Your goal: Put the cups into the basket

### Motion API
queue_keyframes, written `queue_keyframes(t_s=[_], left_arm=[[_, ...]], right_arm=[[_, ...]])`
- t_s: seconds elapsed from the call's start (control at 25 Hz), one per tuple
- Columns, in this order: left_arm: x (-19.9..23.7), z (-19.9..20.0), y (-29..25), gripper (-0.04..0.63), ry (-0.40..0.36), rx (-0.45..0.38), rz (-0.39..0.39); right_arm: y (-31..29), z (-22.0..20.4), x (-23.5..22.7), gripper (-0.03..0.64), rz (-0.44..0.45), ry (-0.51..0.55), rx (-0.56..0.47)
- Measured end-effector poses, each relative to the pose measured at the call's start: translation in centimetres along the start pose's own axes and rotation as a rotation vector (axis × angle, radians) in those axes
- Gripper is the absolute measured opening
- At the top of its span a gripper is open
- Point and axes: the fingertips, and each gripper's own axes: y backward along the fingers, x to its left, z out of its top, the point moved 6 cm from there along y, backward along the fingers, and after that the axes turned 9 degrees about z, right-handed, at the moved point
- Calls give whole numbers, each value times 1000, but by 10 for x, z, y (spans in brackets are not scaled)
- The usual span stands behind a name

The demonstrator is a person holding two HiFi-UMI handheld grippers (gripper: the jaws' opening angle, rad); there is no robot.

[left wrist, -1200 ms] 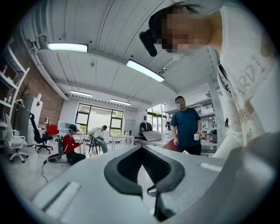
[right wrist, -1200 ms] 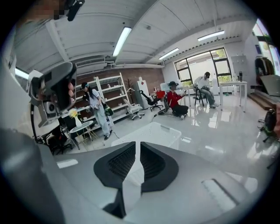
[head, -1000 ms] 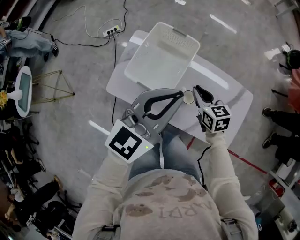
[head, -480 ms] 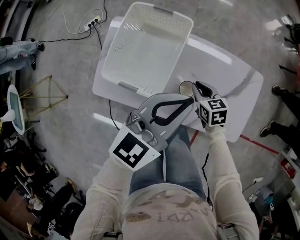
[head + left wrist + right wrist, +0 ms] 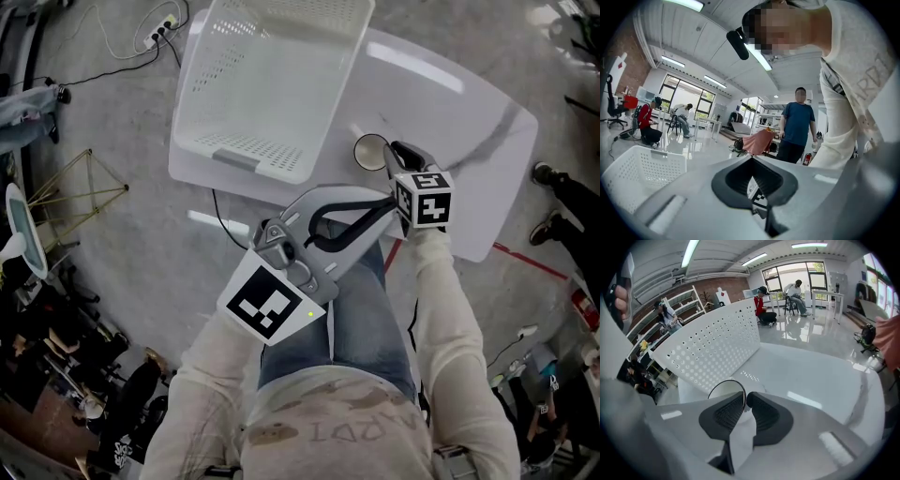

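Note:
A single white cup stands upright on the white table, just right of the white perforated basket. My right gripper is shut on the cup's rim. In the right gripper view the thin rim sits between the dark pads, and the basket wall rises right behind it. My left gripper hangs over the table's near edge beside the right one, shut with nothing held. Its own view looks out across the room, with a corner of the basket at the lower left.
A power strip with cables and a yellow wire stand are on the floor left of the table. A person in a blue shirt stands across the room, and others sit further back. The basket holds nothing.
The table, basket and cup have shifted upward in the head view. The right gripper stays at the cup's rim. The left gripper stays shut beside it.

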Motion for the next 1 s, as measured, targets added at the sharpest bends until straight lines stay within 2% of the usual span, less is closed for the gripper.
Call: queue_keyframes(t_s=[0.12,0.28,0.52,1.0], left_arm=[[4,0,1,1,4,-4,13],[10,0,5,2,6,-9,34],[14,-1,15,0,7,-6,63],[10,9,27,0,-13,-12,105]], right_arm=[[-7,2,-2,97,-4,-2,30],[-16,3,0,89,-37,4,70],[-16,3,1,75,-82,34,62],[-1,8,17,64,-35,50,11]])
